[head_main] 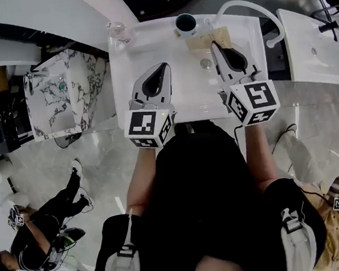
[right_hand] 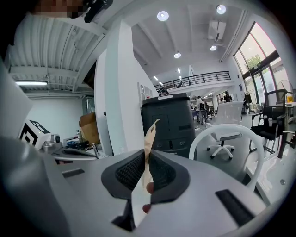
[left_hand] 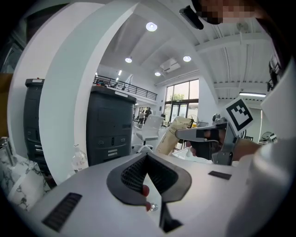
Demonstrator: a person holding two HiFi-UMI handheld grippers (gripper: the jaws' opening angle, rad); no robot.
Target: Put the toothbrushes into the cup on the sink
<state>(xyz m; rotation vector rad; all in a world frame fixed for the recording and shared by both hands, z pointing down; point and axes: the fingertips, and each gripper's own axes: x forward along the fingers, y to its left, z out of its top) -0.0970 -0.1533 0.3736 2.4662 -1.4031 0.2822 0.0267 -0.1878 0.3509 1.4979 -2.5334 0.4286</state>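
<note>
The cup (head_main: 186,23), white with a dark inside, stands at the back rim of the white sink (head_main: 148,50). My right gripper (head_main: 213,45) hangs over the basin just right of the cup, shut on a flat tan paper packet (head_main: 218,37). In the right gripper view that packet (right_hand: 149,139) stands edge-on between the jaws of the right gripper (right_hand: 147,157). The left gripper (head_main: 165,66) hovers over the basin's left half, and in its own view the left gripper (left_hand: 147,156) is shut with nothing in it. From there the tan packet (left_hand: 172,135) shows ahead. No bare toothbrush is visible.
A white curved faucet (head_main: 257,9) arches at the sink's back right, and a drain (head_main: 206,63) lies mid-basin. A clear bottle (head_main: 117,29) stands at the back left corner. A marble-patterned basin (head_main: 62,92) is to the left, another white sink (head_main: 314,50) to the right. A person (head_main: 41,235) is on the floor, lower left.
</note>
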